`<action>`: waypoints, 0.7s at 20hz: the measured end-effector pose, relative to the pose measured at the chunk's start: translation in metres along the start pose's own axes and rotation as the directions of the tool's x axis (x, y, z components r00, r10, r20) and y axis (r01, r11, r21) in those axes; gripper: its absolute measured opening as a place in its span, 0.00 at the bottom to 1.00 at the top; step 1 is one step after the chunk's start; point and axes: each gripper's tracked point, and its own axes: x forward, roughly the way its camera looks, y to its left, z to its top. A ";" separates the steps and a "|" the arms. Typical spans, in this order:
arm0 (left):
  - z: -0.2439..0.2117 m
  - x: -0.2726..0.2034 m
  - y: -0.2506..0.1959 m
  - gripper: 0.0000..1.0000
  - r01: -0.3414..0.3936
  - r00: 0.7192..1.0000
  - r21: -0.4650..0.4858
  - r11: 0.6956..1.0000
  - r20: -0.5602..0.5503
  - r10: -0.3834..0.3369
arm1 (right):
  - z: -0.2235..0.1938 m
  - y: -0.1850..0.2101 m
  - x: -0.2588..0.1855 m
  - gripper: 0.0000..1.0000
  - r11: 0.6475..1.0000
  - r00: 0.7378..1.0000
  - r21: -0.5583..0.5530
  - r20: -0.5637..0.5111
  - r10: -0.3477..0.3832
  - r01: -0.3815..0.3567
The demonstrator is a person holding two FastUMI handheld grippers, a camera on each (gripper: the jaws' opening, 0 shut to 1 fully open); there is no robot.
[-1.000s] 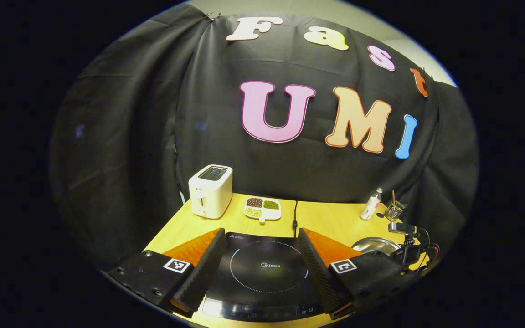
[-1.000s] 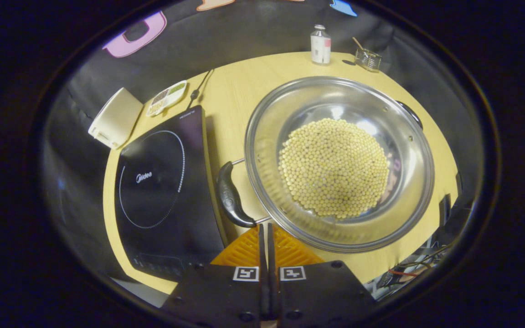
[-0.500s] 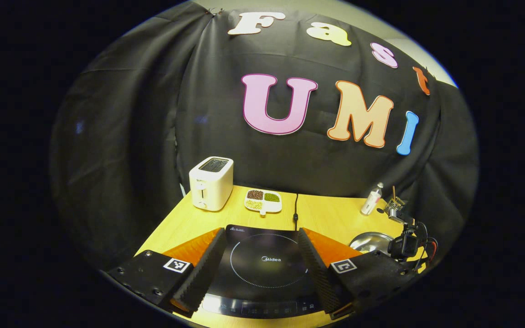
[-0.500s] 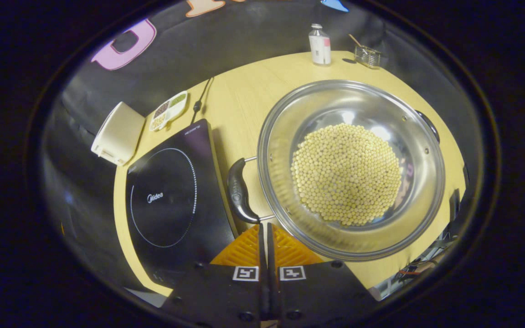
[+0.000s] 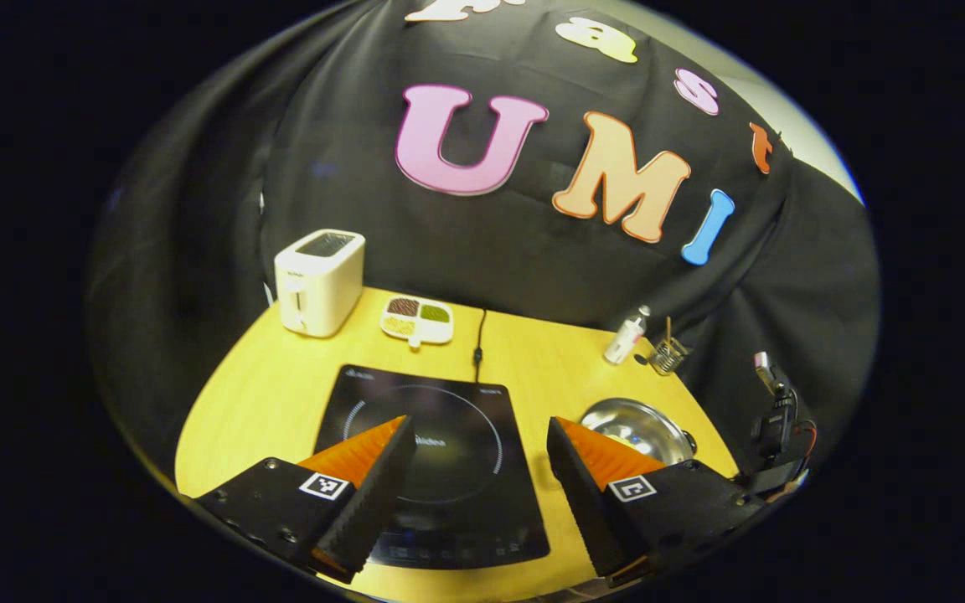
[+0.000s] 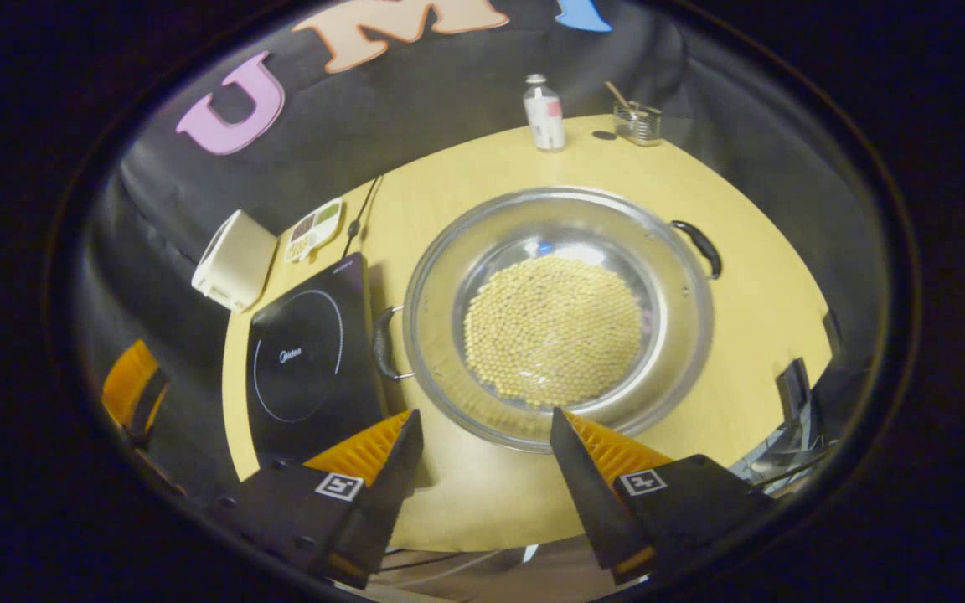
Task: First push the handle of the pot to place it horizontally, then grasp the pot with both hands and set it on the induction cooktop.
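The pot (image 6: 558,314) sits on the yellow desk (image 6: 750,327), just to the right of the induction cooktop (image 6: 302,360) as the right gripper view shows it, its rim close beside the cooktop's edge but not on it. It is a wide, shallow steel pot with a round heap of pale beans (image 6: 554,328) in its bottom. Its two dark handles define the long axis: the near-cooktop handle (image 6: 382,345) points toward the cooktop, and the far handle (image 6: 699,245) points away to the right and slightly toward the back wall, so the handle line runs across the desk, a little tilted in this view.

The right tool (image 6: 482,444) hovers above the front edge of the desk, in front of the pot, with its jaws spread wide and nothing between them; the pot's front rim shows in the gap, farther off.

The left tool (image 5: 474,456) hangs over the front part of the cooktop (image 5: 432,452), jaws also wide apart and empty. In the left gripper view the pot (image 5: 637,427) appears at the right, partly behind the tool's right finger.

At the back of the desk stand a white toaster (image 5: 319,280), a divided dish of grains (image 5: 417,319), a small bottle (image 5: 626,335) and a wire holder with a stick in it (image 5: 665,356). The cooktop's black cable (image 5: 478,343) runs back toward the wall.
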 end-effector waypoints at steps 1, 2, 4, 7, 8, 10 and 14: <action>-0.006 0.004 -0.006 0.97 0.012 1.000 -0.004 1.000 -0.025 -0.012 | 0.008 -0.014 -0.009 0.97 1.000 1.000 0.004 0.020 -0.011 0.011; -0.012 0.006 -0.011 0.97 0.021 0.999 -0.001 1.000 -0.048 -0.021 | 0.015 -0.028 -0.016 0.95 0.999 0.999 -0.004 0.037 -0.033 0.033; -0.021 0.010 -0.022 0.97 0.035 0.996 0.012 0.999 -0.088 -0.034 | 0.025 -0.058 -0.028 0.95 0.996 0.996 -0.039 0.056 -0.076 0.078; -0.031 0.019 -0.040 0.96 0.052 0.991 0.014 0.999 -0.128 -0.050 | 0.042 -0.088 -0.037 0.95 0.993 0.994 -0.072 0.056 -0.094 0.098; -0.034 0.023 -0.047 0.97 0.056 0.989 0.011 0.998 -0.139 -0.054 | 0.048 -0.098 -0.037 0.95 0.992 0.994 -0.078 0.052 -0.093 0.097; -0.042 0.031 -0.061 1.00 0.062 0.985 0.004 0.998 -0.159 -0.061 | 0.058 -0.115 -0.033 0.99 0.992 0.996 -0.092 0.030 -0.080 0.082; -0.059 0.061 -0.092 0.97 0.084 0.975 -0.022 0.996 -0.206 -0.086 | 0.083 -0.144 -0.014 0.96 0.992 0.999 -0.126 -0.026 -0.033 0.030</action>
